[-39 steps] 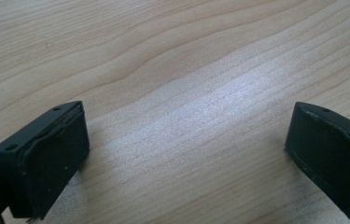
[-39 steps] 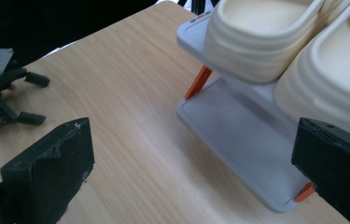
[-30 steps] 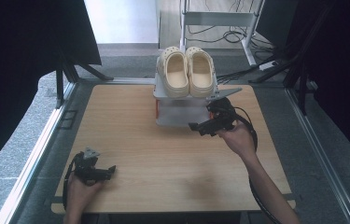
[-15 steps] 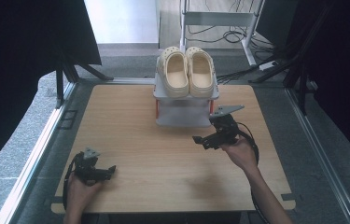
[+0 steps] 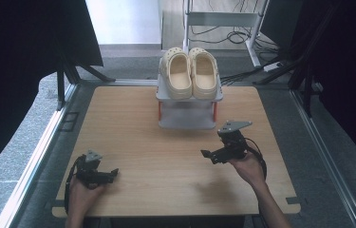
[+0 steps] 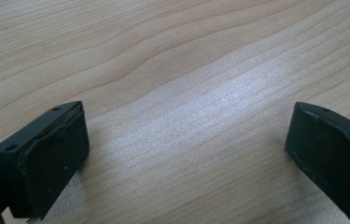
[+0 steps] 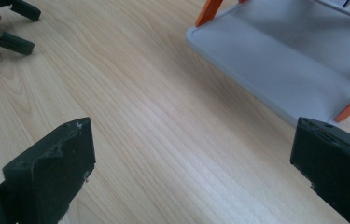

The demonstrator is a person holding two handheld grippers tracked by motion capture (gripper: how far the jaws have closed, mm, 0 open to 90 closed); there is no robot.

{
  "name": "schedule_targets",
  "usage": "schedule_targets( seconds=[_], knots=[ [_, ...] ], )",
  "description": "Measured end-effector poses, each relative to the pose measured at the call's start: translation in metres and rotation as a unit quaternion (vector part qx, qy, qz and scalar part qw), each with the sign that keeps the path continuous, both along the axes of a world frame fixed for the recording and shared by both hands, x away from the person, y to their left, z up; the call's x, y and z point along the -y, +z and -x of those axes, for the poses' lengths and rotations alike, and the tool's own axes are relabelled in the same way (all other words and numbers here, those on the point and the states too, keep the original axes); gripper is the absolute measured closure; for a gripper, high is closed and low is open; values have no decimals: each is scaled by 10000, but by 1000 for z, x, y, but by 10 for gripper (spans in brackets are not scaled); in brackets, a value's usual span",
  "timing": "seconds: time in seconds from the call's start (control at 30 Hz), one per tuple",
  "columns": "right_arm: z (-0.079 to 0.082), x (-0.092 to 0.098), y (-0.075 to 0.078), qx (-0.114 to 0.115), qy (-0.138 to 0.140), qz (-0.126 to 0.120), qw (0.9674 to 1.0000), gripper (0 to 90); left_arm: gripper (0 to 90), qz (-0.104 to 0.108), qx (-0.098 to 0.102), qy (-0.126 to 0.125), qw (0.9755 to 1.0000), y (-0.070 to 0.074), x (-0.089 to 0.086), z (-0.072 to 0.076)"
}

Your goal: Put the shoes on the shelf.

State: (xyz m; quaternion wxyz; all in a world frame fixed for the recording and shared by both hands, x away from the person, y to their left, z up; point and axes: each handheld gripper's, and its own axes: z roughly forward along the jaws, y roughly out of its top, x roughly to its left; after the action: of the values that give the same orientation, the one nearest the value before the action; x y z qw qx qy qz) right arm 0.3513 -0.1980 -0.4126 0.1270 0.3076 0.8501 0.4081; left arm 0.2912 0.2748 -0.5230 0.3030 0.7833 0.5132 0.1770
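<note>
So, right gripper pulled back from the shoe rack, looks like the placing part is done

Biggest thing first: the wooden table (image 5: 133, 114) is bare apart from the small grey shoe rack (image 5: 188, 94) at its far middle. A pair of cream clogs (image 5: 190, 72) is parked side by side on the rack's top shelf, toes pointing away; the lower shelf is empty.

The right gripper (image 5: 215, 155) has been drawn away from the rack over the last second and is now held near it, toward the person. Its jaws are spread wide with nothing between them. The left gripper (image 5: 109, 174) hasn't been moved at all, resting near the front left corner, jaws apart and empty too.

Since the clogs are seated and let go, the job is probably finished.
</note>
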Motion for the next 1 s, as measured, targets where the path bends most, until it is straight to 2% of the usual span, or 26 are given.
schedule_targets(
  seconds=[0.53,0.73,1.0],
  knots=[
    [17,28,-41,-184,-252,-157,9994,0,0,-3,-9,-6,10000,0,0,0],
    [22,35,-61,-267,-350,-176,9989,0,0,-4,-9,-7,10000,0,0,0],
    [25,39,-86,-424,-425,-72,9982,0,0,-4,-7,-7,10000,0,0,0]
  ],
)
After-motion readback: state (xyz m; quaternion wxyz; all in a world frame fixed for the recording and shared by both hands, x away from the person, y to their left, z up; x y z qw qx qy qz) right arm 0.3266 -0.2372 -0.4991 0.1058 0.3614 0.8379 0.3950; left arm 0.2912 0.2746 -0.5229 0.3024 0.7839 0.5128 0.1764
